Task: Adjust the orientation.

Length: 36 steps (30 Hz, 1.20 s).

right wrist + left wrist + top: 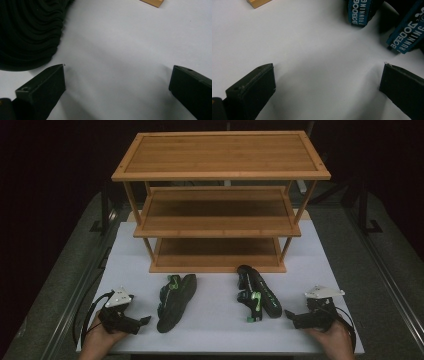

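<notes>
Both tongs stood wide open and empty over the white worktop [215, 320]: the left tongs [142, 321] just beside the left shoe [176, 301], the right tongs [291, 316] just beside the right shoe [257, 292]. The black, green-trimmed shoes lay side by side, apart, before the bottom shelf of a three-tier wooden rack [219, 212]

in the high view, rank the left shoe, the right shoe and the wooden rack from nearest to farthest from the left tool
Measured from the left tool, which stands open at the table's near left edge:
1. Left shoe, just to the tool's right, lying on its side.
2. Right shoe, further right, past the table's middle.
3. Wooden rack, at the back of the white table, behind both shoes.
</notes>
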Tool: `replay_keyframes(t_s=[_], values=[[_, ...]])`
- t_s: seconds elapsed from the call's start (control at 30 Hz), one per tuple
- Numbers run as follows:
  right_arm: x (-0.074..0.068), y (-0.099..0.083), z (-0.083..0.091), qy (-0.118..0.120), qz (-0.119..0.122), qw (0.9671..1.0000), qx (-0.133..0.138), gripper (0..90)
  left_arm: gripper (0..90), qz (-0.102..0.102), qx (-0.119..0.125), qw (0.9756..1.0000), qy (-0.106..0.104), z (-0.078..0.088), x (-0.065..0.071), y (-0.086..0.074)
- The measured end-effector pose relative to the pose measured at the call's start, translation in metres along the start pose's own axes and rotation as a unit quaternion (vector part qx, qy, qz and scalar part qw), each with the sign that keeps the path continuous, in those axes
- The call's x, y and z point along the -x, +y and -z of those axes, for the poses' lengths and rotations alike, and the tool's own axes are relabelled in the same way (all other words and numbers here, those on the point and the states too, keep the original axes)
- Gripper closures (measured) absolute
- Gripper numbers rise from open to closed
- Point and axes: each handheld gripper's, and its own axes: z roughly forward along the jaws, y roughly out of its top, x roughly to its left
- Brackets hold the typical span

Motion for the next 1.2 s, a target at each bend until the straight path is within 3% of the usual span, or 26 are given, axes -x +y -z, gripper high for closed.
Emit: replay_keyframes(t_s=[0.23,0.27,0.47,0.63,0.7,0.8,0.83,0.87,1.0,1.07,1.1,1.2], values=[[0.000,0.000,0.000,0.000,0.000,1.0000,0.000,0.0,3.6,0.005,0.005,1.0000,0.002,0.001,-0.001,0.000],[0.000,0.000,0.000,0.000,0.000,1.0000,0.000,0.0,8.3,0.008,0.022,0.9997,-0.009,0.004,-0.001,-0.001],[0.000,0.000,0.000,0.000,0.000,1.0000,0.000,0.0,34.9,-0.004,0.032,0.9990,-0.031,0.012,0.000,-0.002],[0.000,0.000,0.000,0.000,0.000,1.0000,0.000,0.0,60.0,0.002,0.051,0.9979,-0.040,0.021,0.001,0.002],[0.000,0.000,0.000,0.000,0.000,1.0000,0.000,0.0,69.4,0.014,0.071,0.9956,-0.059,0.028,0.002,0.007],[0.000,0.000,0.000,0.000,0.000,1.0000,0.000,0.0,84.5,0.015,0.078,0.9945,-0.068,0.032,0.003,0.011],[0.000,0.000,0.000,0.000,0.000,1.0000,0.000,0.0,84.5,0.016,0.082,0.9939,-0.071,0.035,0.004,0.014],[0.000,0.000,0.000,0.000,0.000,1.0000,0.000,0.0,90.0,0.019,0.092,0.9926,-0.077,0.039,0.007,0.019],[0.000,0.000,0.000,0.000,0.000,1.0000,0.000,0.0,90.0,0.016,0.105,0.9909,-0.083,0.043,0.013,0.028],[0.000,0.000,0.000,0.000,0.000,1.0000,0.000,0.0,90.0,0.020,0.114,0.9884,-0.099,0.043,0.014,0.032],[0.000,0.000,0.000,0.000,0.000,1.0000,0.000,0.0,90.0,0.020,0.114,0.9884,-0.099,0.043,0.014,0.032],[0.000,0.000,0.000,0.000,0.000,1.0000,0.000,0.0,90.0,0.021,0.123,0.9842,-0.126,0.041,0.019,0.036]])
